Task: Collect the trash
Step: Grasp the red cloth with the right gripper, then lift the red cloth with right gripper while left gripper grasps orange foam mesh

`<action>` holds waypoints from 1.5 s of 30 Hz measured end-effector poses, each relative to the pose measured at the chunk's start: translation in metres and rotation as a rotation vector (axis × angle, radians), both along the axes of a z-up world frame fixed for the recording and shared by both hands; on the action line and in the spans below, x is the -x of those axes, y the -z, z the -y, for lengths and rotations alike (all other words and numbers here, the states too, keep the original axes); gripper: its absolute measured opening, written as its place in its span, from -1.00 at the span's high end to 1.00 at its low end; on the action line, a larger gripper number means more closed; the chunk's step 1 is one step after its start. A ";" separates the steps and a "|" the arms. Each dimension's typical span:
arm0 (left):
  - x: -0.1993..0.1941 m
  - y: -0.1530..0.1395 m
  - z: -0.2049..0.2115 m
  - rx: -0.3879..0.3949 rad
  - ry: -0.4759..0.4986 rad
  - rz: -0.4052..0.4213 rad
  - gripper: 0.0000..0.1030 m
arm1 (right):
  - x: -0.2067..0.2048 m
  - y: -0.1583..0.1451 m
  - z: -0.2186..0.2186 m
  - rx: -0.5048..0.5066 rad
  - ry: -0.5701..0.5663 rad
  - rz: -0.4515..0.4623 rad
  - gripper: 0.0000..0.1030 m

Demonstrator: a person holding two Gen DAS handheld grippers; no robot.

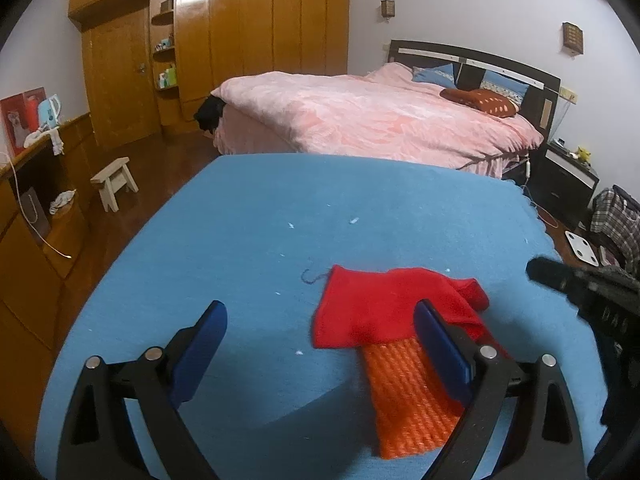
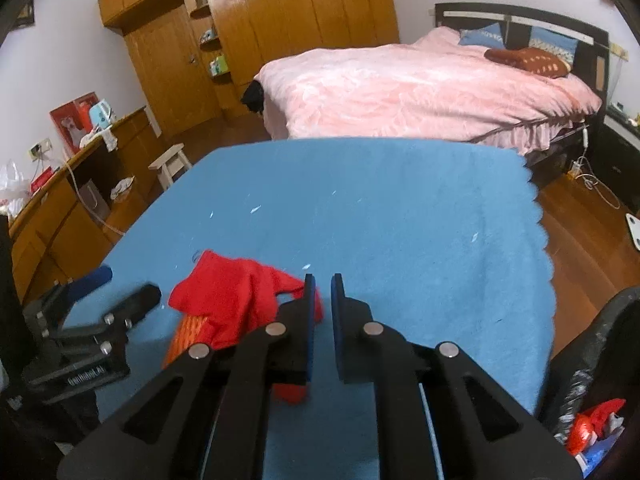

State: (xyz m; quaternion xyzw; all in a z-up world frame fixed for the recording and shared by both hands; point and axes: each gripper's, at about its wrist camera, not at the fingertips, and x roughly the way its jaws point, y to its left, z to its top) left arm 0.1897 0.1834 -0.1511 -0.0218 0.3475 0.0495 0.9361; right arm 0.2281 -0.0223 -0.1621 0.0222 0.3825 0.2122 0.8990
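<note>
Left of right claw (image 2: 322, 280): red cloth (image 2: 232, 300).

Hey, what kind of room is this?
A bedroom, most likely: a bed with a pink quilt and pillows, a tall wooden wardrobe, and a nightstand beside the bed.

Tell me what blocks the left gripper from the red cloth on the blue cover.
Nothing visible does. The left gripper is open, and the red cloth lies on the blue cover just ahead of its fingers, partly over an orange knit piece.
</note>
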 end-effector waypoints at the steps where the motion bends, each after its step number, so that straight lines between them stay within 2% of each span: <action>1: 0.000 0.000 -0.003 -0.005 -0.007 0.001 -0.80 | 0.001 0.002 -0.004 -0.003 -0.011 -0.006 0.66; 3: -0.001 0.000 -0.012 -0.010 -0.024 0.000 -0.80 | 0.002 0.005 -0.011 -0.008 -0.027 -0.012 0.37; 4: -0.002 0.000 -0.016 -0.010 -0.031 0.001 -0.80 | 0.003 0.007 -0.017 -0.008 -0.036 -0.015 0.32; 6: -0.001 0.000 -0.023 -0.011 -0.046 0.002 -0.80 | 0.003 0.010 -0.026 -0.010 -0.057 -0.025 0.11; 9: -0.001 0.001 -0.033 -0.005 -0.065 0.002 -0.80 | 0.003 0.016 -0.041 0.007 -0.088 -0.036 -0.04; 13: 0.001 0.005 -0.039 0.007 -0.075 -0.001 -0.80 | 0.000 0.026 -0.053 0.037 -0.109 -0.071 -0.09; 15: 0.001 0.006 -0.041 0.013 -0.076 -0.003 -0.79 | 0.000 0.032 -0.057 0.052 -0.114 -0.090 -0.01; 20: 0.003 0.008 -0.043 0.026 -0.076 -0.002 -0.80 | -0.001 0.034 -0.057 0.010 -0.131 -0.119 0.66; 21: 0.003 0.008 -0.043 0.027 -0.076 0.000 -0.80 | -0.001 0.031 -0.056 0.007 -0.132 -0.109 0.70; 28: 0.004 0.004 -0.041 0.034 -0.073 0.008 -0.80 | -0.004 -0.003 -0.048 -0.047 -0.137 -0.028 0.74; 34: 0.004 -0.003 -0.030 0.029 -0.048 0.018 -0.80 | -0.007 -0.026 -0.030 -0.072 -0.086 0.025 0.74; 39: 0.000 -0.006 -0.011 0.033 -0.006 0.013 -0.80 | -0.009 -0.034 -0.005 -0.090 -0.031 0.046 0.74; 45: -0.008 0.005 0.019 0.031 0.057 -0.021 -0.80 | -0.011 -0.030 0.023 -0.059 0.033 0.049 0.74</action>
